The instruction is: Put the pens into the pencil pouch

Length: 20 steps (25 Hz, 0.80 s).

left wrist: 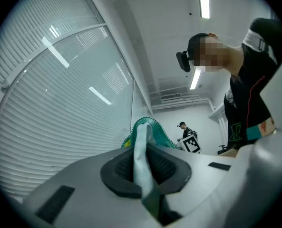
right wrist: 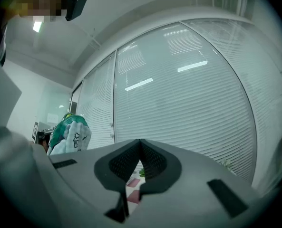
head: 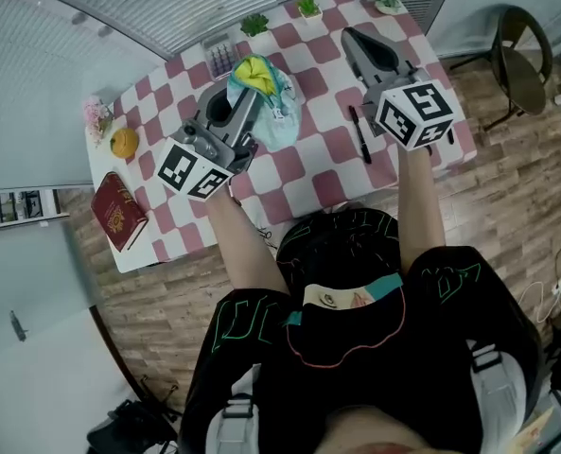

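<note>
Head view: the black pen (head: pixel 359 132) lies on the counter (head: pixel 308 173), its long axis running away from me, just beside my right tongs (head: pixel 354 38) — the nearer pair. Left gripper view: my left tongs (left wrist: pixel 143 169) are clamped on the pencil pouch (left wrist: pixel 150 129) by its edge. Right gripper view: right tongs pressed together, empty.

Teal-and-yellow pouch (head: pixel 275 112), black pen (head: pixel 359 136), pink-and-white checked tablecloth (head: pixel 329 173).
</note>
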### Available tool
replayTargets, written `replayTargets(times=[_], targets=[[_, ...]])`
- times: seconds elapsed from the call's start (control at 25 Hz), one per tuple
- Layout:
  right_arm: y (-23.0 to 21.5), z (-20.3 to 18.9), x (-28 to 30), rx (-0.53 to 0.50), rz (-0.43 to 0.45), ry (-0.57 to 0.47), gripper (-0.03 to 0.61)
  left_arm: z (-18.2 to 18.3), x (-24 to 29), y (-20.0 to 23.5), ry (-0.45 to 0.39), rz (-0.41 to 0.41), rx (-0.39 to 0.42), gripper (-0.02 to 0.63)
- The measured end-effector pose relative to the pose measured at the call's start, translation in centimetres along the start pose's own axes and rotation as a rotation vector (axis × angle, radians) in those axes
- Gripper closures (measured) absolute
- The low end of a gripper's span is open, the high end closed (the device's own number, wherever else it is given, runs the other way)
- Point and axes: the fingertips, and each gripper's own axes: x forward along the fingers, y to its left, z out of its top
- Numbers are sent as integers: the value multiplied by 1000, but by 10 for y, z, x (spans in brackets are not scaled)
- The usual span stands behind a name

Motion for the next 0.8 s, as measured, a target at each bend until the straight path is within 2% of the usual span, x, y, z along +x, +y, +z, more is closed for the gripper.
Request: replayTargets(times=[0.2, 0.52, 0.68, 0.8], targets=[[15, 8, -2, 16, 110, -44, 580, -6, 2, -11, -14, -74, -53, 588], [44, 25, 0, 42, 250, -106, 577, -7, -5, -13, -19, -99, -81, 588], [55, 31, 1, 53, 306, -133, 514, -7, -8, -13, -21, -99, -86, 588], [67, 36, 0, 68, 382, -143, 463, -7, -9, -13, -19, -107, -87, 588]])
